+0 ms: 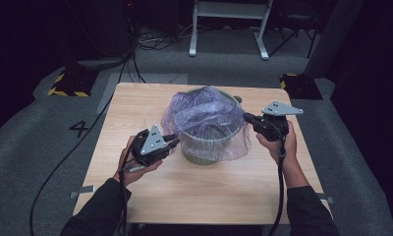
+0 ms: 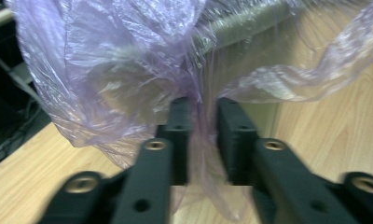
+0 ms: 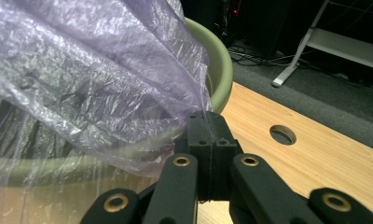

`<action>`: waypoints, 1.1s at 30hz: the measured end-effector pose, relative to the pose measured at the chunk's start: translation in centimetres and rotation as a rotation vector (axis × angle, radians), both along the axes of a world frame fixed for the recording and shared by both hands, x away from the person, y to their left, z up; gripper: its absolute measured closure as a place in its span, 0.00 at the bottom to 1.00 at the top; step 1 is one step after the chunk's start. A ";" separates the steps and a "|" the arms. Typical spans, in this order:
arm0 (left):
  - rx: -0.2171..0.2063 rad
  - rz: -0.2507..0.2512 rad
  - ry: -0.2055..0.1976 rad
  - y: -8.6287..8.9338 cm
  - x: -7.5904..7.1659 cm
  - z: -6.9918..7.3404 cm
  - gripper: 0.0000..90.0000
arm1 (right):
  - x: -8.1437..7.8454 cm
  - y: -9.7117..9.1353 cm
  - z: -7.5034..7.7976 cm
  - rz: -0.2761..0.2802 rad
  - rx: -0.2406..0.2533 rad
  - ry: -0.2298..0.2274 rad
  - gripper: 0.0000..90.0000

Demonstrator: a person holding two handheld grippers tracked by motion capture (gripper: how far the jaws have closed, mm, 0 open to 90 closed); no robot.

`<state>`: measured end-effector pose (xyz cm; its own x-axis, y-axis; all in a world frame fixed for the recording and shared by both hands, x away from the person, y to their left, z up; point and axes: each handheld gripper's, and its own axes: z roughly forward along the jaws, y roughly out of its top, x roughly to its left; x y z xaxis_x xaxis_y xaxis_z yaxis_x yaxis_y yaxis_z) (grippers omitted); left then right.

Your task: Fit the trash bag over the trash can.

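Looked like a lab or recording studio: dark room, grey carpet [image 1: 37, 128] with a taped "4" [image 1: 79, 128], hazard-striped floor blocks [image 1: 69, 84], loose cables [image 1: 155, 39], a white metal stand [image 1: 229, 24], one bare wooden table [image 1: 204, 191].

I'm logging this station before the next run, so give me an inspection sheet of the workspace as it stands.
Surface: wooden table, with a round hole near its far right.
Job's things: green bin at centre; purple plastic bag draped over its rim.
Clutter: nothing seen.
Grippers: left gripper has bag film between slightly parted jaws; right gripper pinches the bag's edge.
Cables: one trails from each gripper; more lie on the floor.
Surroundings: grey carpet, white metal frame, dark room.
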<state>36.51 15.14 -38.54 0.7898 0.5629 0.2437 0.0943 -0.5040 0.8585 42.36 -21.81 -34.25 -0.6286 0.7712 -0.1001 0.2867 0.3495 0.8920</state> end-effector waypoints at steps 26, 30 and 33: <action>-0.219 -0.032 0.004 5.0 -2.1 1.2 0.25 | -0.2 -0.8 0.4 -0.031 0.033 -0.032 1.00; -0.266 -0.026 -0.025 6.3 -2.7 2.7 0.21 | -0.4 -0.8 0.7 -0.026 0.039 -0.036 1.00; -0.259 -0.004 -0.067 6.5 -2.9 3.0 0.22 | -0.4 -0.7 0.8 -0.020 0.036 -0.038 1.00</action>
<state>33.56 21.64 -35.51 0.7791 0.6101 0.1442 0.0309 -0.2671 0.9632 41.94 -22.48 -33.43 -0.6089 0.7875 -0.0954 0.2590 0.3111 0.9144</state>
